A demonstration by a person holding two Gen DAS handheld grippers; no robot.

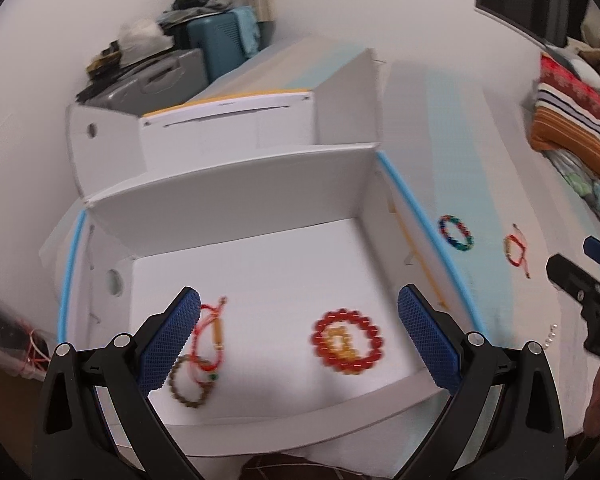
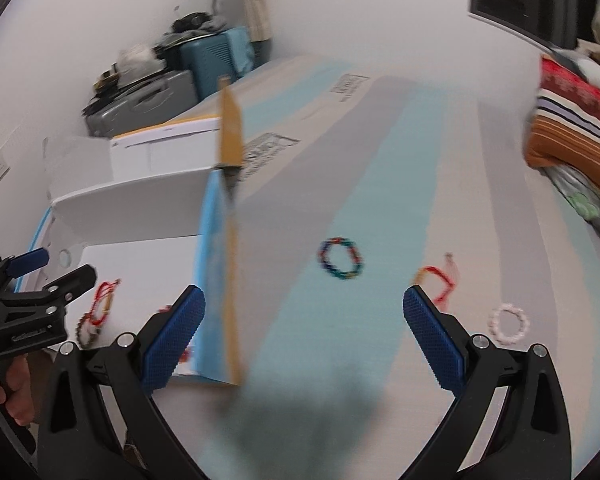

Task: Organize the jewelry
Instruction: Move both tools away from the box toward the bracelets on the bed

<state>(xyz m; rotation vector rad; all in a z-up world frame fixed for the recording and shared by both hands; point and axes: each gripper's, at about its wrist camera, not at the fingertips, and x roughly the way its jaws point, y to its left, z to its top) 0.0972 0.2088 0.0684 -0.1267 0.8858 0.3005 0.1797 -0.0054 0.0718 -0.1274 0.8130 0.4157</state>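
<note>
The surface [image 2: 380, 208] is a broad striped sheet, pale grey and light blue, flat and matte. On it stands a white box [image 1: 240, 208] of smooth card, open at the top, with blue-edged side walls and an upright back flap.

The left hand-held gripper [image 1: 300, 340] points down into the box from its near edge, its two blue cross-hatched fingers spread wide apart and holding nothing. In the right wrist view a hand [image 2: 8, 396] grips its black handle. The right hand-held gripper [image 2: 304, 336] hangs over the surface just right of the box, angled forward, its fingers likewise wide apart and empty.

On the box floor, between the left fingers, lies a ring of round glossy red beads [image 1: 346, 342] with a yellowish piece inside it. Beside the left finger lie a red cord bracelet [image 1: 210, 332] with a tan tube bead and, touching it, a ring of brown beads [image 1: 190, 386].

Outside the box, on the blue stripe, lies a multicoloured bead ring [image 2: 341, 258]. Right of it lies a second red cord [image 2: 436, 282], near the right finger, and beyond that a small ring of pale pearl-like beads [image 2: 508, 326].
</note>
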